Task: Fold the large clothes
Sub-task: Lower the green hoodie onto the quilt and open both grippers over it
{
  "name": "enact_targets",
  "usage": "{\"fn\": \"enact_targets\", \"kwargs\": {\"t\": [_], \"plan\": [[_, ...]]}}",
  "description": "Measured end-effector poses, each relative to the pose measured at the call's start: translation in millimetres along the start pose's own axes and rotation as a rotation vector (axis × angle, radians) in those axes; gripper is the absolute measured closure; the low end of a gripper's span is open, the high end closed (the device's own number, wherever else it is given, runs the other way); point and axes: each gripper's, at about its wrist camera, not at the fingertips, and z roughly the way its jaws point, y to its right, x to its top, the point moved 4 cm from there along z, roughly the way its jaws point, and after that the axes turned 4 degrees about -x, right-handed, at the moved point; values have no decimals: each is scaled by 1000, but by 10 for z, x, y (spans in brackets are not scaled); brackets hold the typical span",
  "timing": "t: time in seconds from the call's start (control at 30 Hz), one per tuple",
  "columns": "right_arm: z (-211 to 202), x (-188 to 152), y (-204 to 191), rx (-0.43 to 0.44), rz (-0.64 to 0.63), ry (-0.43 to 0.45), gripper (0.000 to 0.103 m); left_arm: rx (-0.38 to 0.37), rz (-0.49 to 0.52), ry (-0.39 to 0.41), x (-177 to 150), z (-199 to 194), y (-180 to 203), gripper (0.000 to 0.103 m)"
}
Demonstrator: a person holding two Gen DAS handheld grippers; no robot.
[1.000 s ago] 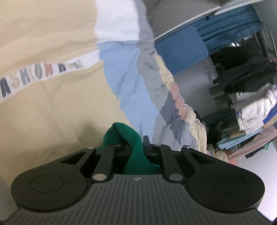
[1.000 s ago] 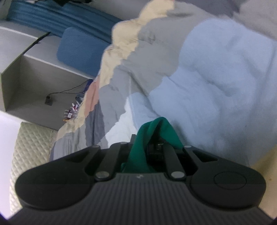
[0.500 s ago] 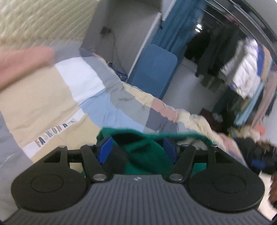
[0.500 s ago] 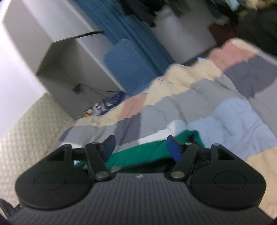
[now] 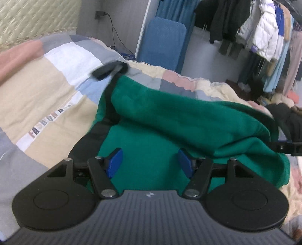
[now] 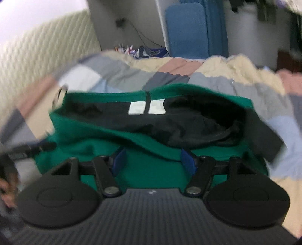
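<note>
A large green garment [image 5: 169,120] with a black lining [image 6: 188,128] and a white label [image 6: 146,108] lies folded over on the patchwork quilt [image 5: 37,88]. My left gripper [image 5: 150,163] hovers open just above its near edge, blue pads [image 5: 115,162] apart and pressing nothing. In the right wrist view my right gripper [image 6: 152,163] is also open over the green cloth [image 6: 151,175]. That view is blurred. A dark blurred piece [image 5: 109,70] sticks out at the garment's far left corner. A black gripper part [image 5: 286,148] shows at the right edge.
The quilt covers a bed with a padded headboard [image 5: 37,17] at the left. Beyond the bed stand a blue padded panel [image 5: 164,41] and a rack of hanging coats [image 5: 264,32]. A cable [image 5: 115,32] runs down the wall. A hand [image 6: 7,188] shows at the left edge.
Both grippers were shut on bunched green cloth a second ago. They have let it go, rolled level and drawn back and up; the garment now lies spread on the quilt.
</note>
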Motion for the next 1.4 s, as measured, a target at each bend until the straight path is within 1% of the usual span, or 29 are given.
{"fn": "enact_targets", "kwargs": {"t": [0.07,0.17,0.33,0.43,0.47,0.5,0.53,0.57,0.67,0.73,0.83,0.93,1.0,1.07,1.2,1.3,1.4], "plan": [[49,2,4,-40,-13,16,37,0,-10,-6,-9,14,-3,33],[139,29,-1,-72,-32,45,37,-4,-14,-13,-10,42,-37,33],[339,51,24,-52,-15,43,37,-10,-30,-17,5,70,-73,33],[416,45,-19,-45,-28,50,38,-9,-26,-16,32,90,-75,33],[429,42,-30,-37,-26,49,50,-10,-28,-16,29,93,-73,32],[424,40,-42,-25,-20,44,69,-11,-29,-16,28,93,-75,32],[418,57,-50,-29,-16,42,77,-12,-30,-13,33,87,-77,32],[401,92,-65,-47,-21,43,94,-14,-33,-6,28,75,-80,32],[300,315,-88,-75,-49,95,95,-19,-42,12,44,49,-97,32],[259,559,-71,-118,-68,136,96,-26,-55,34,64,15,-119,32],[303,960,5,-162,-61,185,96,-33,-62,77,116,-30,-171,32],[579,1258,82,-230,-67,162,96,-39,-73,123,181,-79,-180,32],[838,1337,135,-274,-88,137,96,-58,-78,152,216,-102,-185,32],[1144,1340,199,-310,-94,104,96,-69,-71,162,238,-105,-170,32],[1746,1192,300,-327,-79,11,96,-78,-35,154,207,-13,-130,32],[2135,975,365,-320,-58,-96,97,-76,20,143,177,98,-53,32],[2373,731,442,-292,-20,-160,96,-84,50,141,148,179,-10,32]]}}
